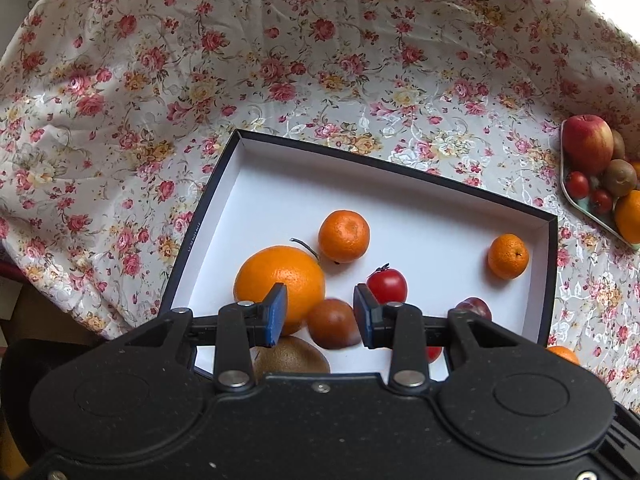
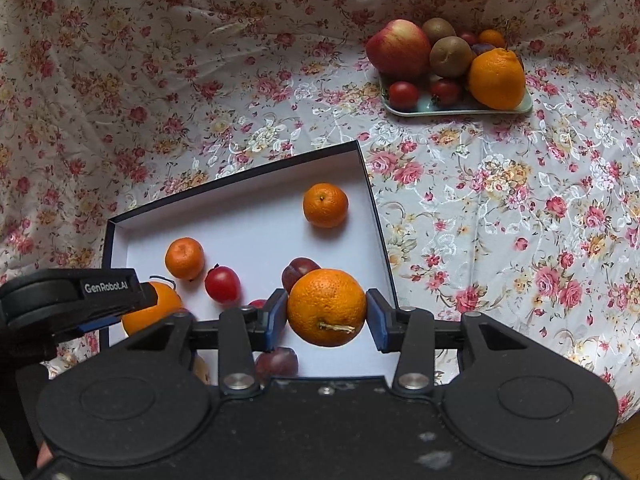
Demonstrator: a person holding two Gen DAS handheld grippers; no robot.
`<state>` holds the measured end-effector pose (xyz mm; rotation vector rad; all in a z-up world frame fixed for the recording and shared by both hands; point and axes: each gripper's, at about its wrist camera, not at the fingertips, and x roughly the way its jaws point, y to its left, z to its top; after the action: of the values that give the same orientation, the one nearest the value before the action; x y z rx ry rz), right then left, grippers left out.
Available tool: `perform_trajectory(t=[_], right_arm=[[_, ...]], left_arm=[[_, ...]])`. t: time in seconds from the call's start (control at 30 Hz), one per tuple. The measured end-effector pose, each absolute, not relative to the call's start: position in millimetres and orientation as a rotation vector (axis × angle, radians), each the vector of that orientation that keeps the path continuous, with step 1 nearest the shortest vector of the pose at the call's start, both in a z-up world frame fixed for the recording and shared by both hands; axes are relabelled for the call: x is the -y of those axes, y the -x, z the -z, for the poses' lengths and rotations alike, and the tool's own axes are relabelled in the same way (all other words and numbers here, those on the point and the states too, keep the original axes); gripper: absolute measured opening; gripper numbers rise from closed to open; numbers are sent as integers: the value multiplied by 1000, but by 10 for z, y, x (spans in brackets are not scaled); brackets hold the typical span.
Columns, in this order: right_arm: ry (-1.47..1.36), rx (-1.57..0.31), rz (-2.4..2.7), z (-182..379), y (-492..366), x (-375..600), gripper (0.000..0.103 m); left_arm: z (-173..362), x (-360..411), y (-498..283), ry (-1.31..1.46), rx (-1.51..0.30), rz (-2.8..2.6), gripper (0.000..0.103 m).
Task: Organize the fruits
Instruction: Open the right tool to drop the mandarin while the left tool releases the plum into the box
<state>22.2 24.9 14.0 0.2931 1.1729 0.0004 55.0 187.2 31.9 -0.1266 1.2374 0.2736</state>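
Orange mandarin (image 2: 326, 307) sat clamped in the right gripper (image 2: 327, 316) above the box (image 2: 374, 204); left gripper (image 1: 320, 314) hung released over fruit. Dropped carelessly, it might roll and knock its neighbours.

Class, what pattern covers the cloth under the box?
Red and yellow flowers on the white cloth, clearest in the right wrist view.
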Motion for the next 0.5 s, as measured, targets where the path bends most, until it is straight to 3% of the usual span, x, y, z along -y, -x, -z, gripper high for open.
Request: perform_trajectory(t=[0.5], right_arm=[[-249, -1165, -29, -153, -155, -295, 43]], left_arm=[[-353, -1814, -540, 131, -1228, -222, 46]])
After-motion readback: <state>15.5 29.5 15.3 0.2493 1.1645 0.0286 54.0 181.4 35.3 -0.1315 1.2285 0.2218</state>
